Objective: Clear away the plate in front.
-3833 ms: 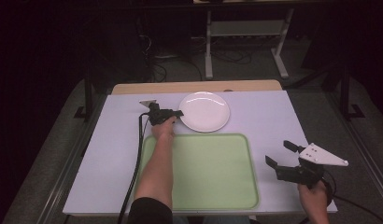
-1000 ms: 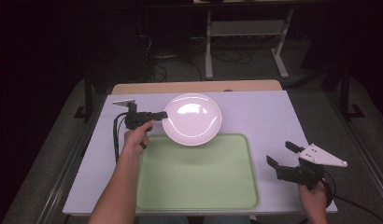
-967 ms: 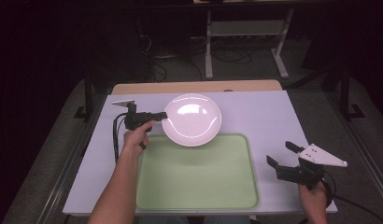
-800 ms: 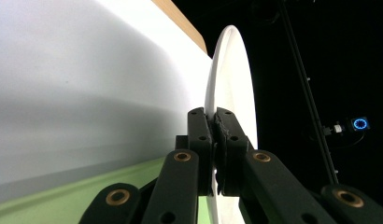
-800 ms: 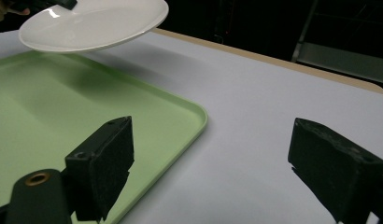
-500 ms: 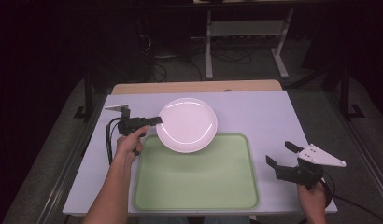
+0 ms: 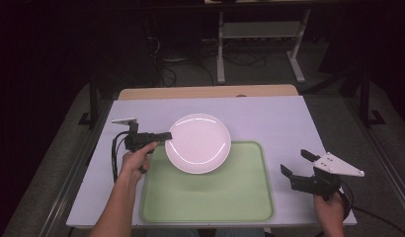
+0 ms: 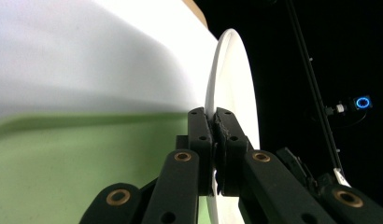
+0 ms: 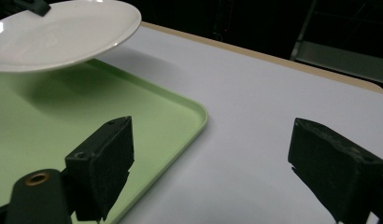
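A pale table [image 7: 269, 118] stands in a dark room, bearing a green tray [image 7: 230, 197]. The left gripper [image 7: 167, 136] clamps a plain white plate's [image 7: 198, 143] left rim; the right gripper [image 7: 295, 164] gapes empty.

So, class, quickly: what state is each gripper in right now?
Left gripper: shut on the rim of the white plate, held above the green tray.
Right gripper: open, holding nothing.
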Motion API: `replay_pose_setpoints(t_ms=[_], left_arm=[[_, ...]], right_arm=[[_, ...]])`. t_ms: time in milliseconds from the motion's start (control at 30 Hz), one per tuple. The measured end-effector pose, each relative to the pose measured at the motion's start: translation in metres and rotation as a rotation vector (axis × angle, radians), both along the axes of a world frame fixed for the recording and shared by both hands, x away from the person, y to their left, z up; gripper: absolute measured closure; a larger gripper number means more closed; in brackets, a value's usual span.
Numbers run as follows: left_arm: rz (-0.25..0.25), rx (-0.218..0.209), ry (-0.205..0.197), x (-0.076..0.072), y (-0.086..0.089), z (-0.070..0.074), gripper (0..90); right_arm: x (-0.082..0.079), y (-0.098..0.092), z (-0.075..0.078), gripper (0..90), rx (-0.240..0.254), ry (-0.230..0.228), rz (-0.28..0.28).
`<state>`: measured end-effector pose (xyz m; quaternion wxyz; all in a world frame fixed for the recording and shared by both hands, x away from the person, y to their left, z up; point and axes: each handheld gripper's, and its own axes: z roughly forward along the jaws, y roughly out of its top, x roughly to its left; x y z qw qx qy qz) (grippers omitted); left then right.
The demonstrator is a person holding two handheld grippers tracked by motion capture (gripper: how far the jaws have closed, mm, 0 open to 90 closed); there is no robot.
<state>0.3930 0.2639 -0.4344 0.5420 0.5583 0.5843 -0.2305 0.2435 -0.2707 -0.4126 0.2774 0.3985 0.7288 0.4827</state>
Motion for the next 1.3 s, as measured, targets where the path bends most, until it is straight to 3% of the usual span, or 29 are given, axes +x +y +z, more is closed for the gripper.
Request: replay_pose_setpoints(t_ms=[767, 1300], left_arm=[[-0.056, 0.089, 0.033, -0.018, -0.003, -0.020, 86.9], [-0.098, 0.156, 0.023, -0.026, -0.011, -0.019, 87.3]], right_arm=[[0.000, 0.001, 0.000, 13.3, -0.002, 0.001, 0.000], [0.000, 0.001, 0.000, 13.3, -0.005, 0.001, 0.002]])
